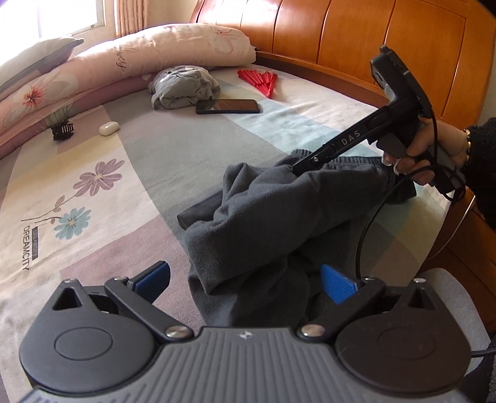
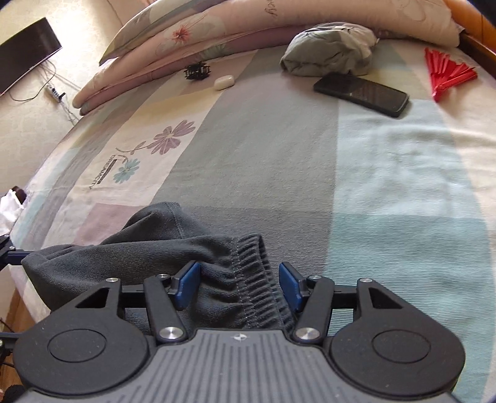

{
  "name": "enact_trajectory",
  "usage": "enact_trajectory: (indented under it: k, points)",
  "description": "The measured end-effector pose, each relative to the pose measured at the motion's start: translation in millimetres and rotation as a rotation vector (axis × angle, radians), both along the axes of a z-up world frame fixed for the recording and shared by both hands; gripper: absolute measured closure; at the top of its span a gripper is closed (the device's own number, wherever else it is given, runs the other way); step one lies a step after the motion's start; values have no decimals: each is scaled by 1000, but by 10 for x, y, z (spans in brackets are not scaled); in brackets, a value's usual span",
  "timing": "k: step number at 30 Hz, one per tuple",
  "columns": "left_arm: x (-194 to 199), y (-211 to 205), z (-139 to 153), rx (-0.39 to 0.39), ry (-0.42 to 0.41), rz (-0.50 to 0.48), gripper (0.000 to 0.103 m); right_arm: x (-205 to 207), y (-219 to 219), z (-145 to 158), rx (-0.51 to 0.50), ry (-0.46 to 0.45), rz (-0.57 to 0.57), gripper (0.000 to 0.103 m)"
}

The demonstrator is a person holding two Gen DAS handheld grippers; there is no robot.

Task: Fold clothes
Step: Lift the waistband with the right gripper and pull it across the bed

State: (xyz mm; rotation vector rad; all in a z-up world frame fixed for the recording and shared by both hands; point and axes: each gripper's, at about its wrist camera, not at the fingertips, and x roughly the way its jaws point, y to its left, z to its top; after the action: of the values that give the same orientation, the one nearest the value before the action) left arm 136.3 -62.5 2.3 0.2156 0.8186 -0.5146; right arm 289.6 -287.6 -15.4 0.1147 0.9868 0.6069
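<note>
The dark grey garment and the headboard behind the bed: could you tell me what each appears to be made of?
The dark grey garment looks like soft knit fleece or sweatshirt cotton: matte, with a fuzzy surface and a ribbed, stitched elastic band. The headboard looks like wood, or possibly wood veneer, with a glossy orange-brown varnish: faint grain shows, and light reflects off its panels.

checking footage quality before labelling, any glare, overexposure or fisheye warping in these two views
Left wrist view: the window is blown out white, sunlight shines off the wooden headboard, and the bed sheet edge bows strongly. Right wrist view: softer, even light, the phone screen catches a faint reflection, and the dark grey pants stay sharp.
</note>
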Motion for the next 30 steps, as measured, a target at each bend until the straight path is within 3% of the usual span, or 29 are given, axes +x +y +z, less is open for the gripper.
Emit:
enact_trajectory:
  k: [3,5,7,13,22,30]
  points:
    - [27,-40,-50,8,12,-7,1,-83,52,33,-21,-31,35,41]
    - [39,-70,-77,16,15,-9,1,-169,76,103,-58,-84,41,50]
    - [46,-93,-91,24,15,-13,1,-255,101,174,-94,-137,47,75]
    - [67,-115,-66,24,-9,-2,1,-238,10,406,-190,-265,-70,77]
    - [187,-97,-50,33,-29,29,1,375,-272,339,-267,-238,-259,77]
    - [324,-71,-65,41,-30,56,1,985,-404,177,-356,-164,-301,77]
